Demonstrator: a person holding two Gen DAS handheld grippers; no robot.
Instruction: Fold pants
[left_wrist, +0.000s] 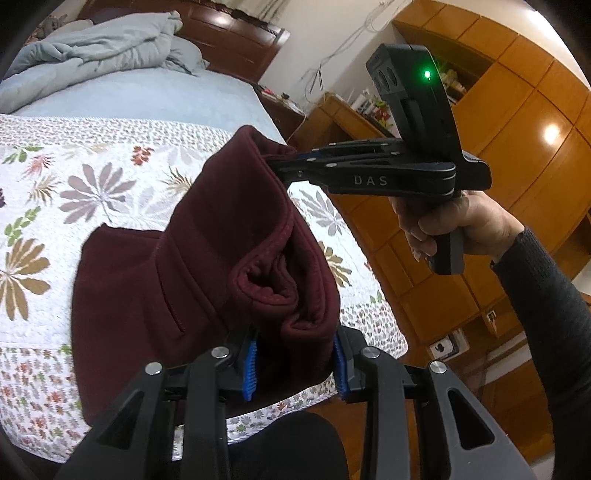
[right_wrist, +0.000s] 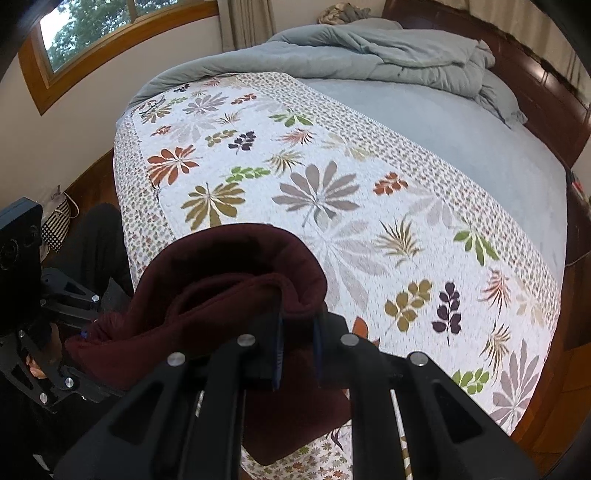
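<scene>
The bed (right_wrist: 480, 147) carries a white quilt (right_wrist: 332, 206) printed with leaves, spread across its near end. Beyond it the pale blue sheet (left_wrist: 147, 99) lies bare, with a rumpled grey-blue duvet (right_wrist: 388, 51) heaped against the dark wooden headboard (right_wrist: 546, 92). Maroon pants (left_wrist: 147, 288) rest partly on the quilt near its edge.

Maroon fleece pants (left_wrist: 207, 251), folded into thick layers, hang bunched above the quilt (left_wrist: 74, 177), lower part draping onto its near edge.
</scene>
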